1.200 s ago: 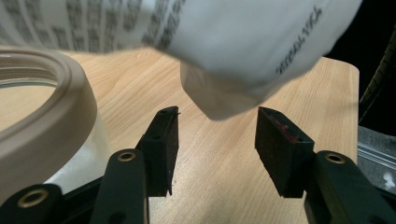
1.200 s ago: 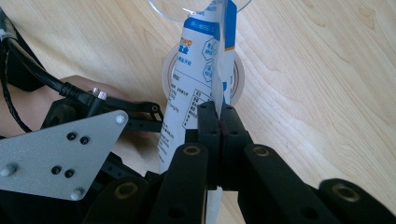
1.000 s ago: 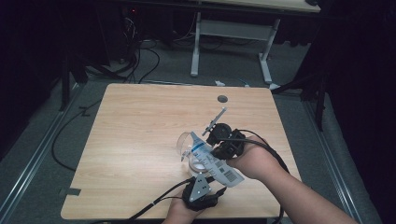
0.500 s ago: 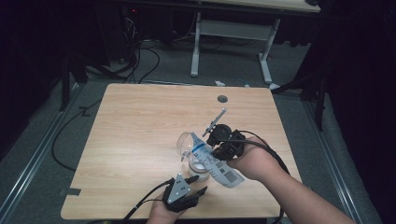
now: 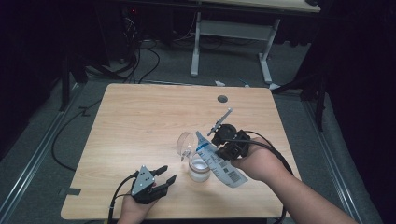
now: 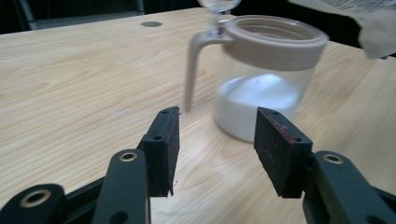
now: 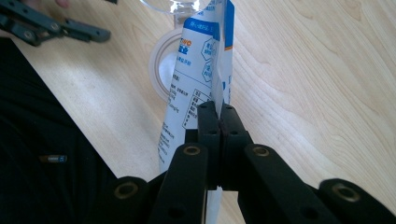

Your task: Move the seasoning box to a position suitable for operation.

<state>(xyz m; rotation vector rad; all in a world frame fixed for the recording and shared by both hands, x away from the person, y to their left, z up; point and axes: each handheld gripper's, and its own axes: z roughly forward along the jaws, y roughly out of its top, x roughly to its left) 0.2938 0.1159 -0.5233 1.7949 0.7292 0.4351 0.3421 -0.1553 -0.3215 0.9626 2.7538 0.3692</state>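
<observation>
White-and-blue pouch (image 5: 219, 163) is clamped in right gripper (image 7: 218, 114), tilted over lidded jar (image 5: 199, 169) (white powder inside) at frame centre; left gripper (image 5: 164, 179) held wide open, lower left.

overhead forward-down, two close jaw-level views

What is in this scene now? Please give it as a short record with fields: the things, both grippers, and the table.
jar: glass jar with beige collar and open hinged lid, upright on the table, white powder at the bottom
pouch: white and blue printed pouch, held tilted, top end toward the jar mouth
right gripper: jaws shut on the pouch
left gripper: jaws open, holding nothing, just short of the jar
table: light wooden table
</observation>
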